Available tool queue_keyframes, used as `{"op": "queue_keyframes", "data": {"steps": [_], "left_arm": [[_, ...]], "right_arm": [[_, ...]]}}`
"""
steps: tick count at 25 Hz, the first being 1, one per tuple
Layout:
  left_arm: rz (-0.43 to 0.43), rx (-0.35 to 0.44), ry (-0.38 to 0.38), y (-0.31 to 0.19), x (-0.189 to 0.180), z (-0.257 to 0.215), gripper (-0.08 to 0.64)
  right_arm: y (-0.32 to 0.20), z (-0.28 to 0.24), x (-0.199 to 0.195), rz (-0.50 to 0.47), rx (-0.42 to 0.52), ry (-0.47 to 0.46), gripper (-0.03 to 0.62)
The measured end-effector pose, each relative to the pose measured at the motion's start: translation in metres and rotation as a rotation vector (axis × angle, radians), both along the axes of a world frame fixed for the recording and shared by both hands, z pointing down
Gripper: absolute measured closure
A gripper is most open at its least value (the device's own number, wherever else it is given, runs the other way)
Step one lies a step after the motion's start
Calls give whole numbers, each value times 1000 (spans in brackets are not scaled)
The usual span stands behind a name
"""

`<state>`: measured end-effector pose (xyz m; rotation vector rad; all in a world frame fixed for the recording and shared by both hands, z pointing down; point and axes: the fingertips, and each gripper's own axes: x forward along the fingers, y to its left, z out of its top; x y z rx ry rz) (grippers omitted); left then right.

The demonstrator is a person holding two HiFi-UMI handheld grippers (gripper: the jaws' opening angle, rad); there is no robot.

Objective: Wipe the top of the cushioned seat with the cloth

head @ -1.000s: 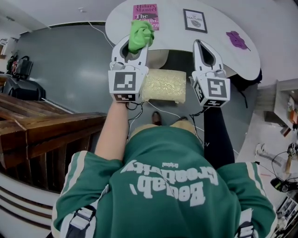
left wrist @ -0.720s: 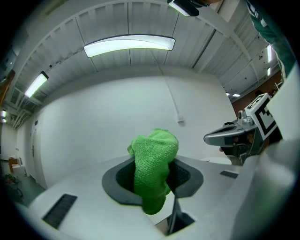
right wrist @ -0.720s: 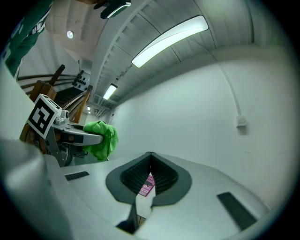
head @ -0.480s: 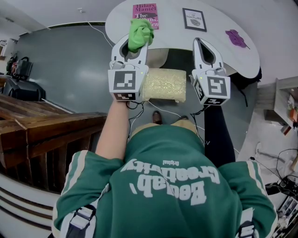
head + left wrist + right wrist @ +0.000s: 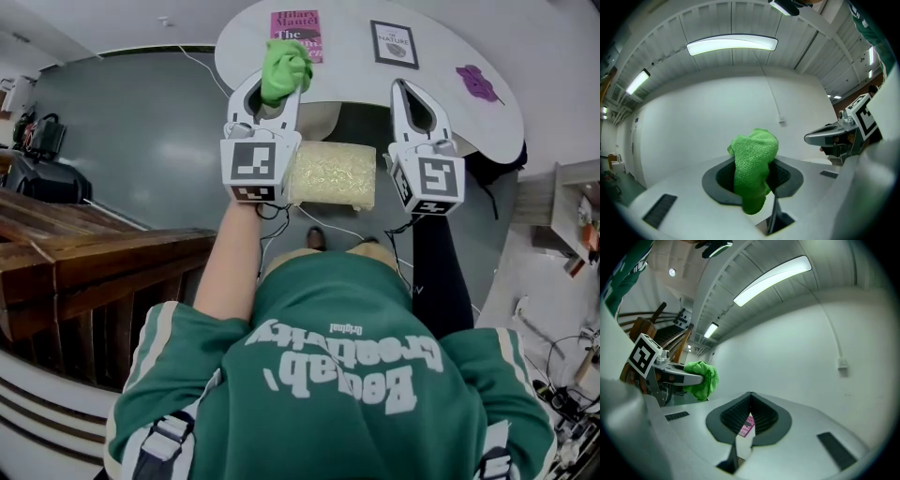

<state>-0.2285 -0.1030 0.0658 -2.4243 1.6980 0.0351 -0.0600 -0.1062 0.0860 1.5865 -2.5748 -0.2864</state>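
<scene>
Floor: grey floor (image 5: 141,141) is spreading under everything, with a wooden railing (image 5: 84,258) standing at the left of the head view.
Bench: white rounded bench (image 5: 441,94) is filling the top of the head view, its near edge running over the seat's far side.
Cushioned seat: pale yellow cushioned seat (image 5: 333,173) is sitting below the bench's near edge, showing between the two tongs, its top lying bare.
Left tongs: left tongs (image 5: 279,94) are clamping on the cloth and pointing toward the bench, just left of the seat.
Right tongs: right tongs (image 5: 407,86) are pressing tip to tip with nothing gripped, hovering at the seat's right side; a pink sliver is showing through the slot below the tips.
Cloth: green cloth (image 5: 285,66) is bunching up out of the left tongs, off the seat's top, overlapping the bench edge just below the book.
Book: pink book (image 5: 296,28) is lying flat on the bench.
Framed card: framed card (image 5: 395,43) is lying to the book's right.
Purple thing: small purple thing (image 5: 477,80) is lying farther right.
</scene>
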Motion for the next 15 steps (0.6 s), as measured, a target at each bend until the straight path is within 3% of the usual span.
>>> {"op": "queue_keyframes", "data": {"steps": [15], "left_arm": [[-5,-3,-4,-2,-4,0,425]], "right_arm": [[-4,3,-4,3,-23,-5,586]]}}
